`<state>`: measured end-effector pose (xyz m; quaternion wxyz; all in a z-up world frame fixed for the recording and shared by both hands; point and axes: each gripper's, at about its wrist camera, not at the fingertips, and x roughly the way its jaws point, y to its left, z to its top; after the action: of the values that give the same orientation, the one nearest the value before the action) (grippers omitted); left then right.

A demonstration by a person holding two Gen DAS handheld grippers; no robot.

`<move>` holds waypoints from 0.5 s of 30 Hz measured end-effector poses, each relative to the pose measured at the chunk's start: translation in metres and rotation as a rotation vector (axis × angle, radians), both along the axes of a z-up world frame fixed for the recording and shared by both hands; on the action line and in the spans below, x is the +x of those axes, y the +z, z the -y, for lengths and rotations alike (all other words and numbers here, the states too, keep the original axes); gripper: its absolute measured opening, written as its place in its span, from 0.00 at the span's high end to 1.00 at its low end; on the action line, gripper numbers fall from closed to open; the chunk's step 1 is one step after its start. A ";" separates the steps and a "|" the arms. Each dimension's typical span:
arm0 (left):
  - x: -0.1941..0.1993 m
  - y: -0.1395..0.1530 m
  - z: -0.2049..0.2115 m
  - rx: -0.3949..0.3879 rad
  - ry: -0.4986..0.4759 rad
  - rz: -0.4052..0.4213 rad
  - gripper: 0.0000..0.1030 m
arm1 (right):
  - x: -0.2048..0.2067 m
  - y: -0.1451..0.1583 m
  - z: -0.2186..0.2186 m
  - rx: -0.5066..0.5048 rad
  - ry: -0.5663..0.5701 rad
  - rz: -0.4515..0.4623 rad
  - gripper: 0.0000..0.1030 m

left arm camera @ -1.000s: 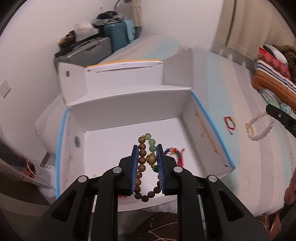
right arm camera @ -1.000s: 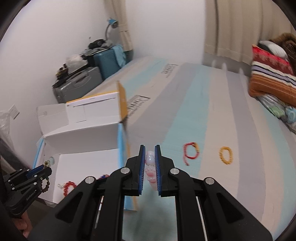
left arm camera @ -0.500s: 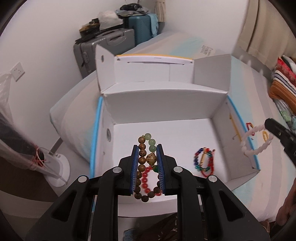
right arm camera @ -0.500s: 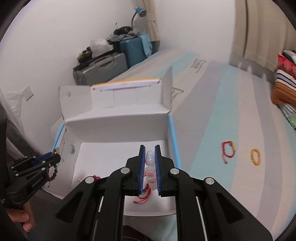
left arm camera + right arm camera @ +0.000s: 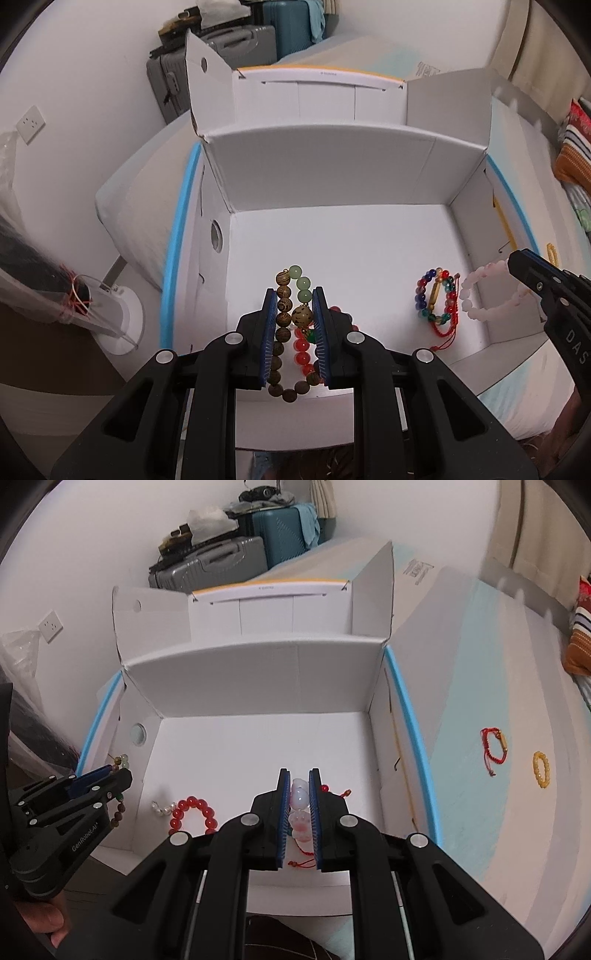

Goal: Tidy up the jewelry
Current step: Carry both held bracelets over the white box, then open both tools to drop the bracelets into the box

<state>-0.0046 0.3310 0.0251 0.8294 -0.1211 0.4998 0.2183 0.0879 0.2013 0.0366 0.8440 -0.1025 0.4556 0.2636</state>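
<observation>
An open white cardboard box (image 5: 332,166) sits on the bed, with both grippers above it. My left gripper (image 5: 294,295) is shut on a brown wooden bracelet with green beads (image 5: 283,317), which hangs over the box floor's front left. A red bead bracelet (image 5: 301,347) lies beneath it and a multicoloured one (image 5: 436,299) to the right. My right gripper (image 5: 299,775) is shut on a pale pink bead bracelet (image 5: 300,797) over the front right. A red cord bracelet (image 5: 495,746) and a yellow bead bracelet (image 5: 541,770) lie on the bedspread.
The box's flaps (image 5: 373,590) stand up at the back and sides. A small pearl piece (image 5: 160,808) lies beside the red beads. Suitcases (image 5: 214,561) stand against the far wall. Folded blankets (image 5: 580,642) sit at the bed's right. A white stand base (image 5: 118,317) is on the floor, left.
Both grippers have come down and closer over the box, each still gripping its bracelet. The right gripper has swung left from the bedspread to above the box's inside.
</observation>
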 end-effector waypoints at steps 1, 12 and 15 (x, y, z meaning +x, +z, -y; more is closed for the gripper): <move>0.000 -0.002 -0.001 -0.010 0.001 0.003 0.82 | 0.001 -0.002 0.000 -0.005 0.001 -0.004 0.91; 0.001 -0.005 -0.004 -0.012 0.019 0.003 0.65 | -0.002 -0.006 0.000 0.016 -0.009 0.003 0.52; -0.001 0.000 -0.004 0.013 0.030 0.018 0.48 | -0.003 0.001 0.004 0.022 -0.015 0.022 0.38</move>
<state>-0.0058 0.3347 0.0249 0.8312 -0.1255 0.4889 0.2330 0.0845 0.1972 0.0373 0.8519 -0.0929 0.4443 0.2612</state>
